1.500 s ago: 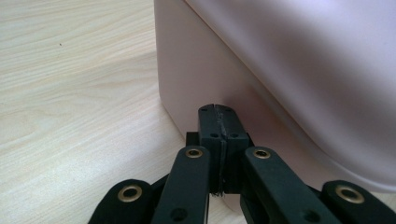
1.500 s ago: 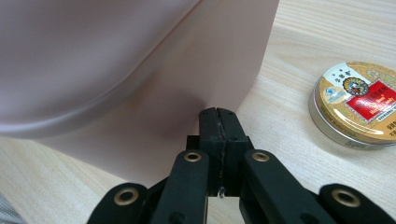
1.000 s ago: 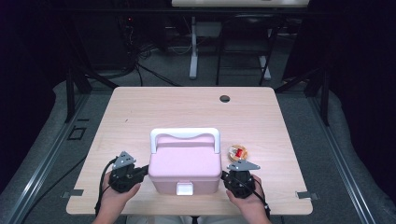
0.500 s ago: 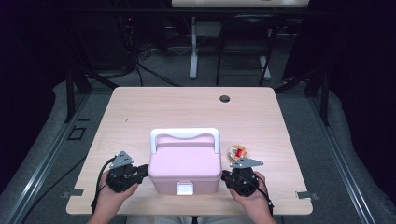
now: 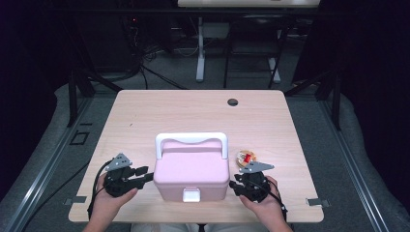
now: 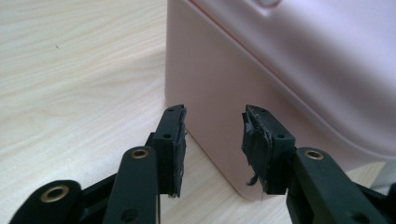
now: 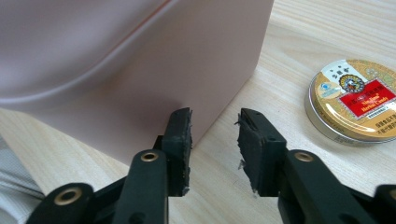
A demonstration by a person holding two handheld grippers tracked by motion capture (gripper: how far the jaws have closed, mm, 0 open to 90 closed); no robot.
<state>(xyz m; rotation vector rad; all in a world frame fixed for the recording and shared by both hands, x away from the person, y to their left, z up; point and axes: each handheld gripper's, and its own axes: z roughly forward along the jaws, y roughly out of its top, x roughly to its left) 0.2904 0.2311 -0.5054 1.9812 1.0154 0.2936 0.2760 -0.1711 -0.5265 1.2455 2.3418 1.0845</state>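
Pale wooden table (image 5: 145,121) carrying one pink box (image 5: 191,171) near its front edge, lid down, white handle (image 5: 191,139) raised at the back, white latch (image 5: 191,195) facing the person. Flanking the box: left gripper (image 5: 145,174) just beside its left wall, right gripper (image 5: 236,184) just beside its right wall. Jaws on both having just been opening, now standing parted on each side, gripping nothing; box corner lying just ahead of the pads (image 6: 173,140) in the left gripper view, likewise in the right gripper view. Likely meaning a fresh approach, perhaps toward the latch or lid. Counting: one box, one round gold tin (image 7: 357,100) right of the box, two grippers, one dark grommet (image 5: 233,102) far behind the box.
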